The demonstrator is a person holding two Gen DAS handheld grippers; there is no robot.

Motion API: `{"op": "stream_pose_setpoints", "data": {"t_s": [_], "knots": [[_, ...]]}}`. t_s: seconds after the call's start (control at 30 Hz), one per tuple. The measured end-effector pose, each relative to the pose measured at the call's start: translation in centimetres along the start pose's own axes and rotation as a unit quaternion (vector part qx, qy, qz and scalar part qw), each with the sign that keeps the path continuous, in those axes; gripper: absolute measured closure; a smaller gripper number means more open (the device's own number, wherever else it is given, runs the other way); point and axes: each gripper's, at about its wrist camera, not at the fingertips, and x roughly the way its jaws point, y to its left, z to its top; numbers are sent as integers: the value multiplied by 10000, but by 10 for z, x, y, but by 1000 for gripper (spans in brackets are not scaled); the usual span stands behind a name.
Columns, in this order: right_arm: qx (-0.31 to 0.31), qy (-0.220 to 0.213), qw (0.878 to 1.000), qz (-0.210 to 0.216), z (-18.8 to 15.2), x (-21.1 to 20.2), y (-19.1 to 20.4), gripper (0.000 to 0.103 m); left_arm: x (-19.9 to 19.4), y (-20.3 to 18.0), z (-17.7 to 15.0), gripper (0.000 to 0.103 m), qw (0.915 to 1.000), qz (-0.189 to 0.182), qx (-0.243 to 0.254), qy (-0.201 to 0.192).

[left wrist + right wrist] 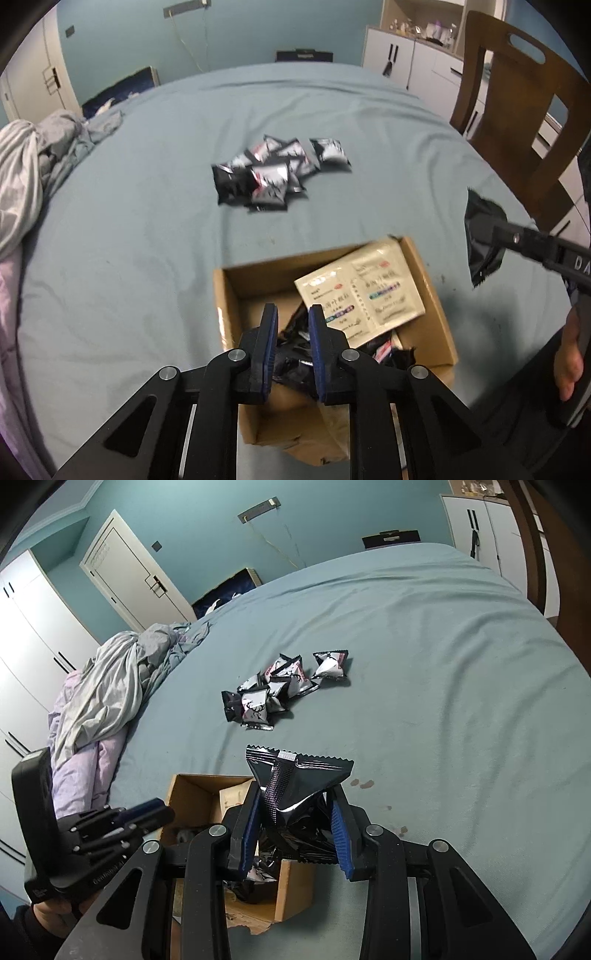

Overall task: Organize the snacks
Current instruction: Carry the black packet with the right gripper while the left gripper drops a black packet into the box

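Note:
A pile of black-and-white snack packets [271,171] lies on the blue-grey bed sheet, also in the right wrist view [280,690]. An open cardboard box [258,273] [192,790] sits near me and holds black packets [295,363] and two beige sachets [364,295]. My left gripper [292,314] hovers over the box, jaws a little apart, with nothing between them. My right gripper [295,801] is shut on a black snack packet [299,786] and holds it above the box's right edge; it shows at the right of the left wrist view [484,240].
Crumpled bedding [99,701] is heaped at the left of the bed. A wooden chair [517,92] stands at the right. White cabinets [406,59] and a door [125,568] line the walls. Small stains [364,783] mark the sheet.

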Motion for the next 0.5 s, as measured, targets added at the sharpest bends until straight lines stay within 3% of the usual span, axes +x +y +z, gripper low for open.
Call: {"op": "stream_pose_setpoints", "data": {"t_s": [0.03, 0.1, 0.13, 0.17, 0.23, 0.5], "knots": [[-19, 1, 10000, -18, 0, 1, 1, 70, 2, 0, 0, 83, 10000, -21, 29, 28], [-20, -5, 10000, -24, 1, 2, 1, 70, 1, 4, -2, 66, 10000, -14, -32, -50], [-22, -12, 10000, -15, 1, 2, 1, 70, 0, 6, -3, 42, 9999, 9, -99, -83], [-30, -24, 10000, 1, 2, 2, 2, 70, -2, 10, -4, 26, 9997, 64, -184, -137], [-70, -44, 10000, 38, 1, 3, 4, 70, -8, 16, -4, 20, 9984, 252, -342, -371], [-304, 56, 9984, 482, -7, 5, 13, 70, -22, 32, -1, 19, 9861, 1343, -465, -866]]}}
